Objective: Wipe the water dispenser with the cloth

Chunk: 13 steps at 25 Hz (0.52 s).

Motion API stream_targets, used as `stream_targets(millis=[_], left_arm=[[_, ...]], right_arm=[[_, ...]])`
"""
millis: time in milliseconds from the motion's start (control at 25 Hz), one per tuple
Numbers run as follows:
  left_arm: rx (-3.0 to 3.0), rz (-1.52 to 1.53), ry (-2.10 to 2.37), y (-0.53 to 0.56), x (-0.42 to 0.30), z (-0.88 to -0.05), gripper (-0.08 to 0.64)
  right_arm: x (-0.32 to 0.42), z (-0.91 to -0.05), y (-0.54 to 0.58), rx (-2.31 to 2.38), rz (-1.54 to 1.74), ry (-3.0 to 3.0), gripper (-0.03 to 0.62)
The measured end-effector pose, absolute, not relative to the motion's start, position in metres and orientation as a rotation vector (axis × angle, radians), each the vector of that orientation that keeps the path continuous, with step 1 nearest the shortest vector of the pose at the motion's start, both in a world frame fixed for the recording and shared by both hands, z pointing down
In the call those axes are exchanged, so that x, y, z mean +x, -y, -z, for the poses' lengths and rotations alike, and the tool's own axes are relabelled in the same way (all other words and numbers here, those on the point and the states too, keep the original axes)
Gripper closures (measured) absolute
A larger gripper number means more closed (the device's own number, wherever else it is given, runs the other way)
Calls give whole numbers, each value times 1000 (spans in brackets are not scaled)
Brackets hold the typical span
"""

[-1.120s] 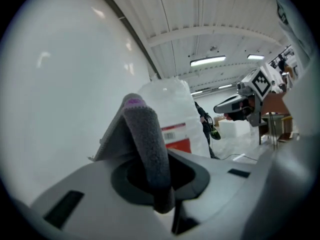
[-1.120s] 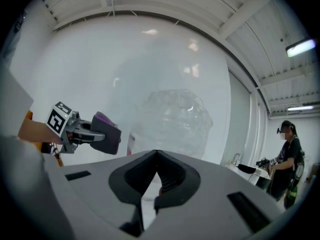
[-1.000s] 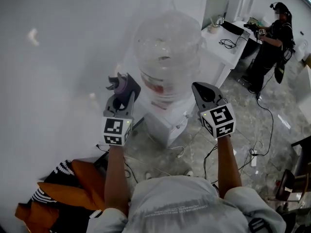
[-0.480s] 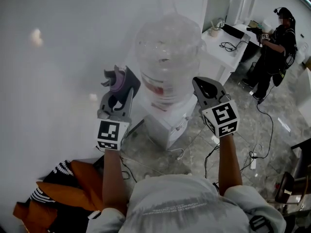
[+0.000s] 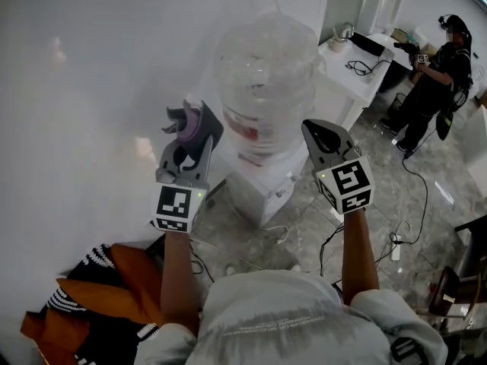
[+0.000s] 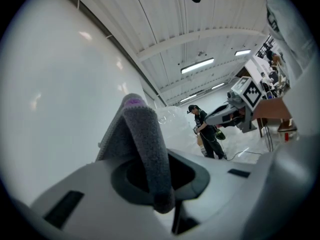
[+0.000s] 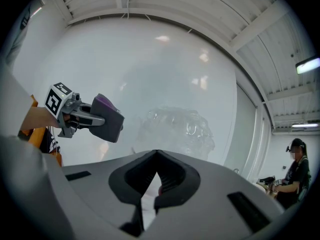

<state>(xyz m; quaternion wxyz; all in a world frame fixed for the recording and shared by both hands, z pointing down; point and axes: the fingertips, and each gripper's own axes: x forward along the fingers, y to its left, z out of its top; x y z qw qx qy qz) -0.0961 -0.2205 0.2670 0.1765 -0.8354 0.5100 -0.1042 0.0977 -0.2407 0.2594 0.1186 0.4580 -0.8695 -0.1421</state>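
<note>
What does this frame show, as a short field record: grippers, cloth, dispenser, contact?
left gripper: jaws shut on the cloth
right gripper: jaws together, nothing between them
cloth: grey with a purple edge, held up left of the bottle
water dispenser: white, clear bottle on top
contact: cloth apart from the dispenser
background: another person by a white desk

No legible text is found. A red-and-white label [image 5: 245, 137] is noted on the bottle of the water dispenser [image 5: 262, 192], but its print is too blurred to be read. Faint lettering [image 5: 278, 327] across the person's shirt is not decipherable. Only square coded patterns, no letters or digits, are carried by the cubes of the left gripper [image 5: 186, 122] and the right gripper [image 5: 314, 132].
</note>
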Motion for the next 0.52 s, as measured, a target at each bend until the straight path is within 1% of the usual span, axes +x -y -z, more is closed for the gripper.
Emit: stream_targets(millis=[520], left_arm=[[-2381,292,-1427,216,-92,-274,508]], right_arm=[[99,-274,235,1326,421,2535,580]])
